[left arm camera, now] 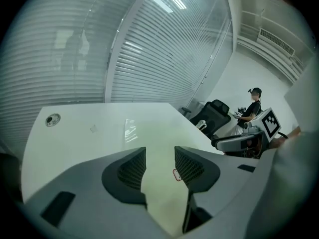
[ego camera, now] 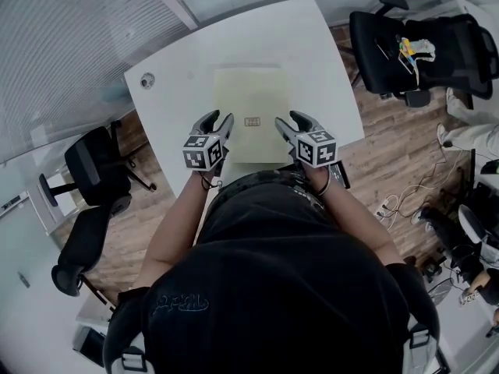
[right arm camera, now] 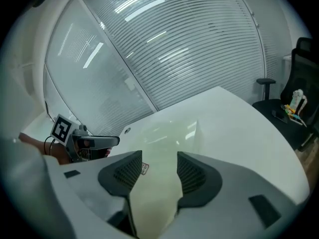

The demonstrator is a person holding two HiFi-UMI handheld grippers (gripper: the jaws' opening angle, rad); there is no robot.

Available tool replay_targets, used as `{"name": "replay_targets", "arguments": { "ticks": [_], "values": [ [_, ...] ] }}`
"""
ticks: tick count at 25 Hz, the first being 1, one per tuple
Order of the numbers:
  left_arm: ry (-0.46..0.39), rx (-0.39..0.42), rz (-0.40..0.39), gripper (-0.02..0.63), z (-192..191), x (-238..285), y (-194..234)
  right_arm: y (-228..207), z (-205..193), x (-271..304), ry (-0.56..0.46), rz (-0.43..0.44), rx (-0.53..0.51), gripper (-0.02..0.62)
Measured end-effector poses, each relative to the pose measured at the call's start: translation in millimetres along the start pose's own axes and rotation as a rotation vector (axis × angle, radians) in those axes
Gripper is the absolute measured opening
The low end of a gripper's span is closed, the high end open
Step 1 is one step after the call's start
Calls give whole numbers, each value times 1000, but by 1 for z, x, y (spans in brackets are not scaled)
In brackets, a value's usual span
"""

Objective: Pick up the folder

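Note:
A pale yellow-green folder [ego camera: 251,104] lies flat on the white table [ego camera: 312,61], with a small red-edged label [ego camera: 252,121] near its front edge. My left gripper [ego camera: 220,120] hovers over the folder's near left corner, jaws apart with nothing between them. My right gripper [ego camera: 290,121] hovers over the near right corner, also open and empty. In the left gripper view the folder [left arm camera: 162,203] and its label [left arm camera: 176,175] show through the gap of the left gripper [left arm camera: 160,166]. In the right gripper view the folder [right arm camera: 159,148] fills the gap of the right gripper [right arm camera: 159,171].
Black office chairs stand at the left [ego camera: 93,170] and at the back right [ego camera: 421,49]. A round cable grommet [ego camera: 147,79] sits at the table's far left corner. Glass walls with blinds [left arm camera: 149,49] run behind the table. A person [left arm camera: 251,106] sits beyond the far end.

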State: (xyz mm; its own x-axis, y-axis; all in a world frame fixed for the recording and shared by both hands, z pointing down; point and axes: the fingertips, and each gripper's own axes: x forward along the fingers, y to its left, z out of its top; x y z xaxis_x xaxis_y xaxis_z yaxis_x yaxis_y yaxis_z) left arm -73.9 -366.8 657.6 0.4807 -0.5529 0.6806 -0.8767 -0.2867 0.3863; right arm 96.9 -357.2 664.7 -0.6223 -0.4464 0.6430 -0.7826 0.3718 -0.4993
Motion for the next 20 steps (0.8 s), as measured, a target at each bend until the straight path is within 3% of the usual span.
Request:
{"name": "replay_targets", "arguments": {
  "ticks": [4,12,20],
  "values": [
    [38,-36,4,229,-6,10,11,-14,-11,9,46,4,73,232],
    [109,-90,11,307,-23,26,34,-26,-24,28,113,18,115,259],
    [203,-178,-54,368,-42,42,45,-40,-41,40,174,48,189,285]
  ]
}}
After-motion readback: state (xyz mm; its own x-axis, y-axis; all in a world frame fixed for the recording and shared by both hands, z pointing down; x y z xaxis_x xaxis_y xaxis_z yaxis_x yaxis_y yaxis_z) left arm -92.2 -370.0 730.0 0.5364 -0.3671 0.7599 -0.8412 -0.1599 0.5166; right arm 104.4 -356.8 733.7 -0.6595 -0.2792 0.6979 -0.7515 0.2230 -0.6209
